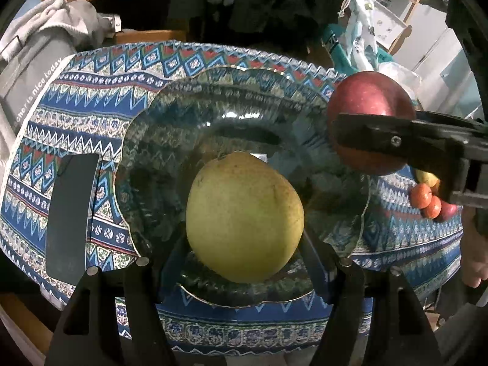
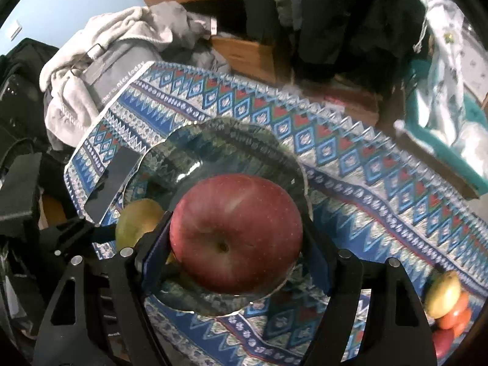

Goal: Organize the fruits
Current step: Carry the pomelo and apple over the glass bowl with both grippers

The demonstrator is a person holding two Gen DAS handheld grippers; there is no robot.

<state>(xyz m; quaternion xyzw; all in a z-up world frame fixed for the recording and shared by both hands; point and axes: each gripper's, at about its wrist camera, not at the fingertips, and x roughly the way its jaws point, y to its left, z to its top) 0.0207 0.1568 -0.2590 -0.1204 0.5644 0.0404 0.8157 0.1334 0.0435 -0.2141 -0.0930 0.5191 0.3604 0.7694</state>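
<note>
Left gripper [image 1: 244, 262] clamped on a yellow-green pear [image 1: 244, 216], right gripper [image 2: 235, 262] clamped on a red apple [image 2: 236, 233]; both fruits held over the glass bowl [image 1: 158, 140] mid-table on the patterned tablecloth [image 1: 91, 97]. Remaining fruit pile [image 1: 433, 195] sits by the table's right edge.

Patterned tablecloth [image 1: 91, 91] with glass bowl [image 1: 146, 158], dark phone [image 1: 70, 216], loose fruit pile [image 1: 430, 195]

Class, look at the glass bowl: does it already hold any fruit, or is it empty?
Cannot tell: the pear and red apple, each clamped between fingers, hide the glass bowl below.
</note>
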